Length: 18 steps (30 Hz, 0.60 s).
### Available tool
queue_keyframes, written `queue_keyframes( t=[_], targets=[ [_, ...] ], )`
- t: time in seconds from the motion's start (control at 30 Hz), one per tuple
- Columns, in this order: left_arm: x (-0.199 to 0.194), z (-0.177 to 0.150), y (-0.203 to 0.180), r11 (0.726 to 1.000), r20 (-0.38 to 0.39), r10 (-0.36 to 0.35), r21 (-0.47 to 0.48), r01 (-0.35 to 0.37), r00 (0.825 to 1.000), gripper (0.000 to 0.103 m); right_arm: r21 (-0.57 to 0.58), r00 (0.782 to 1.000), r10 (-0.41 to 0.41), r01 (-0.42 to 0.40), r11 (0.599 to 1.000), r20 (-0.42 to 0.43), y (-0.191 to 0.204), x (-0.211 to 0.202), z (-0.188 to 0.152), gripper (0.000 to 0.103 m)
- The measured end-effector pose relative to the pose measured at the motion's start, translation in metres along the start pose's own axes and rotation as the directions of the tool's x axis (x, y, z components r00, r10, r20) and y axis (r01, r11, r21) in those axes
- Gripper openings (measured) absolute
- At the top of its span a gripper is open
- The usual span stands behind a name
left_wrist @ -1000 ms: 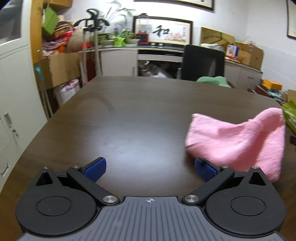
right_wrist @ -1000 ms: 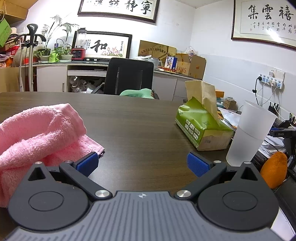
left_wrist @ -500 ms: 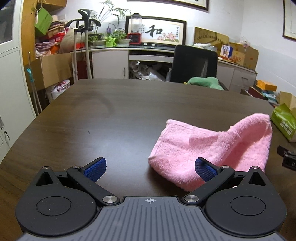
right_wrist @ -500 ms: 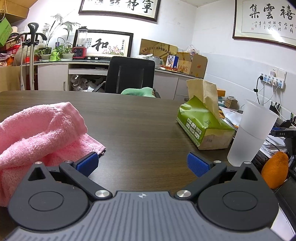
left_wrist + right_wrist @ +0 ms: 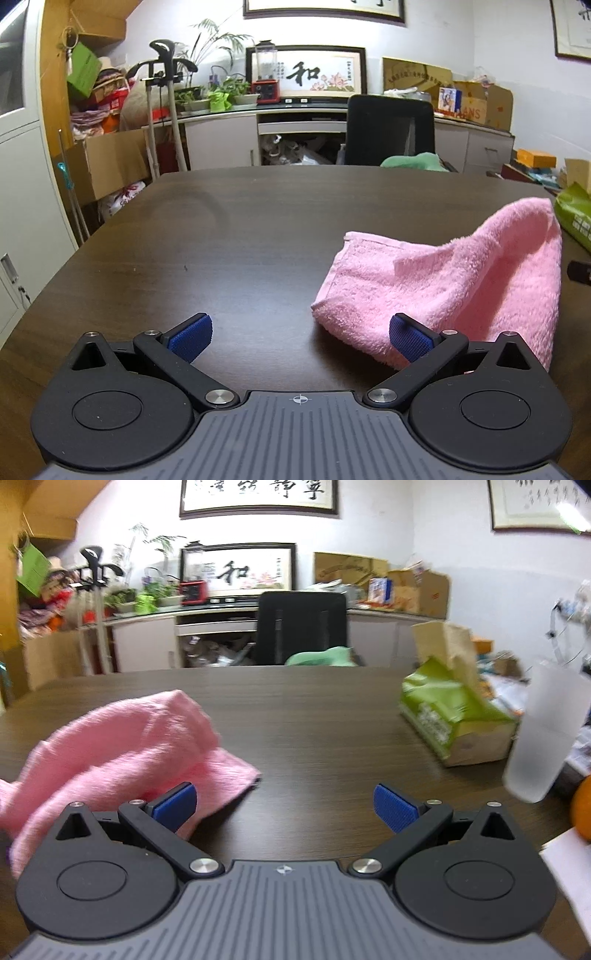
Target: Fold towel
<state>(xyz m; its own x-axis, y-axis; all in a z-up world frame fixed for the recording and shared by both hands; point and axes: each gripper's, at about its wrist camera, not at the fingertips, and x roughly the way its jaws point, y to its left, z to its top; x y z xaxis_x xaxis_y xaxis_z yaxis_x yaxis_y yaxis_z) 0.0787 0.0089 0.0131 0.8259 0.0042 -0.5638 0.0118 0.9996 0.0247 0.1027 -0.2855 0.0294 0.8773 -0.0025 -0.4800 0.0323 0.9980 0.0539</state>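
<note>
Lying crumpled on table (image 5: 229,236), pink towel (image 5: 454,280) sits btwn both grippers. Left gripper (image 5: 299,334) wide open, holding nothing, towel by its right pad. Right gripper (image 5: 284,806) wide open, empty, towel at left pad.

Dark wood-grain worktop (image 5: 240,236) fills mid-frame in both views. Pink towel (image 5: 454,284) lies rumpled on it, right of frame in the left view. Green tissue pack (image 5: 454,716) and frosted cup (image 5: 546,734) stand at right edge of the right view.
</note>
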Motion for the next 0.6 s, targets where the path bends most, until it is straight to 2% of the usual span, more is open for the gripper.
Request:
queue_keyframes(
  t=[0.27,0.47,0.6],
  targets=[
    [0.005,-0.001,0.007,0.998,-0.043,-0.048,-0.029,0.046,0.998,0.103,0.045,0.998,0.060,-0.061,0.997,0.027,-0.004,-0.004,0.001,0.103],
    [0.005,-0.002,0.011,0.998,-0.053,-0.050,-0.032,0.048,0.997,0.103,0.093,0.994,0.097,-0.101,0.991,0.048,-0.011,-0.007,0.002,0.103],
    [0.003,-0.003,0.007,0.999,-0.040,-0.037,0.001,0.037,0.999,0.103,0.088,0.990,0.130,-0.135,0.987,0.058,-0.010,-0.008,0.002,0.103]
  ],
)
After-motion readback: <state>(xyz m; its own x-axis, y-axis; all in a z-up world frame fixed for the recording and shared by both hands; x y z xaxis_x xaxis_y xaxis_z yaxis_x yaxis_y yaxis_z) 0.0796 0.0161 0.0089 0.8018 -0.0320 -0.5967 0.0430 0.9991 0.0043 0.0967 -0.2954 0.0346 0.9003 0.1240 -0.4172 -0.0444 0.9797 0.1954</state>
